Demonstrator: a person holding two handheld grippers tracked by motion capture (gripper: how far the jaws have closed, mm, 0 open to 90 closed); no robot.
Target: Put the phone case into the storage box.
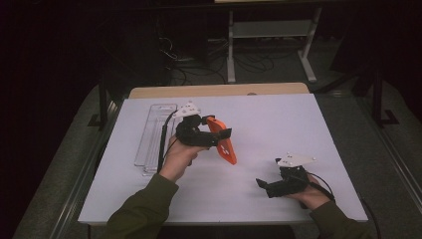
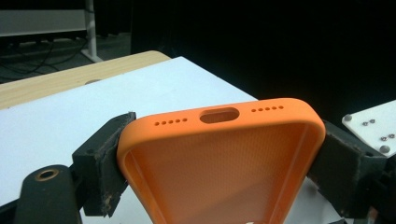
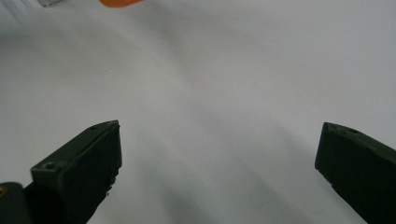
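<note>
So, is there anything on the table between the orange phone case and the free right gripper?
Nothing visible. The left gripper holds the orange phone case across its sides, and only bare white table lies between it and the open right gripper.

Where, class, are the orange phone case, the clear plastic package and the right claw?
orange phone case [image 2: 224,168], left gripper view, on its inner back wall
clear plastic package [image 1: 152,134], high view, on its flat middle
right claw [image 3: 219,158], right gripper view, midway between its fingertips

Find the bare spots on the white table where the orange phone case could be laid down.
Free: the white table right of the orange phone case, and the middle strip toward the right gripper. Crowded: the left edge, under the clear tray.
</note>
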